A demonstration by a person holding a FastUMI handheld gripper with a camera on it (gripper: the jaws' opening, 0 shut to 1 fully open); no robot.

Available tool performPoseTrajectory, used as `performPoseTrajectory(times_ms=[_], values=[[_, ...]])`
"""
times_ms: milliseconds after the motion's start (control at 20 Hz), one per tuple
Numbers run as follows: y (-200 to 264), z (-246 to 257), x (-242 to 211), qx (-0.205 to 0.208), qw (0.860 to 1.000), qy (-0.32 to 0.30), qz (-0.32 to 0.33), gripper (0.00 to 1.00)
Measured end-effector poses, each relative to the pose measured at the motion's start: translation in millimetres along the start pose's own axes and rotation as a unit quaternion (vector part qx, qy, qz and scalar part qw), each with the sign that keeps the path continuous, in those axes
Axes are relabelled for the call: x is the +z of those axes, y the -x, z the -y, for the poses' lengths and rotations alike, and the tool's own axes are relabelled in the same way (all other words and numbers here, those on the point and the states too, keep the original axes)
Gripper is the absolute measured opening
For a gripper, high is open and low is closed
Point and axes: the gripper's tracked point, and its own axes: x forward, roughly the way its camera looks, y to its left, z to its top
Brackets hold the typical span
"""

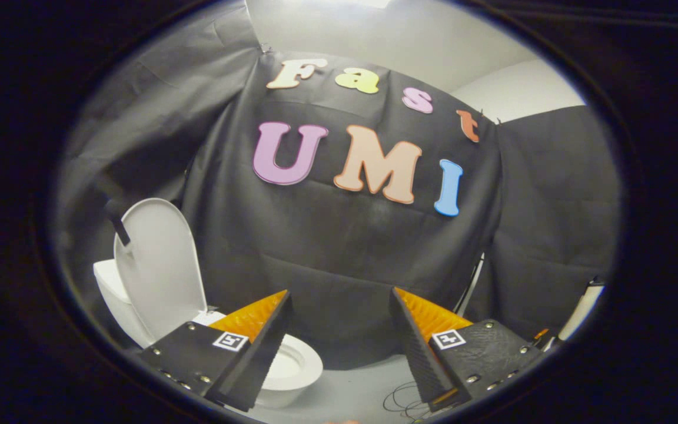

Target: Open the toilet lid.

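Observation:
A white toilet [116, 297] stands low to the left of my fingers. Its lid [159, 271] is raised upright, leaning back toward the tank, with a dark strip near its upper left edge. The white seat and bowl [296, 365] lie open just beyond my left finger, which partly hides them. My gripper [339, 306] is open, its two fingers spread wide with nothing between them, held above and to the right of the bowl, apart from the lid.
Black cloth [345, 259] hangs as the booth wall straight ahead. A pale floor [362, 391] lies below, with thin cables [404, 403] coiled near my right finger. A white post [580, 309] stands at the far right.

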Motion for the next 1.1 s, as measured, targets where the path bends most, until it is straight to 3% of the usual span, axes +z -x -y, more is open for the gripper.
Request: performPoseTrajectory(times_ms=[200, 500, 1100], values=[[-1.0, 15.4, -54.5, -0.011, 0.999, -0.017, -0.036, 0.98], [1.8, 20.2, -94.2, -0.029, 0.994, -0.072, -0.071, 0.98], [19.1, 37.4, -96.7, -0.066, 0.99, -0.102, -0.077, 0.98]])
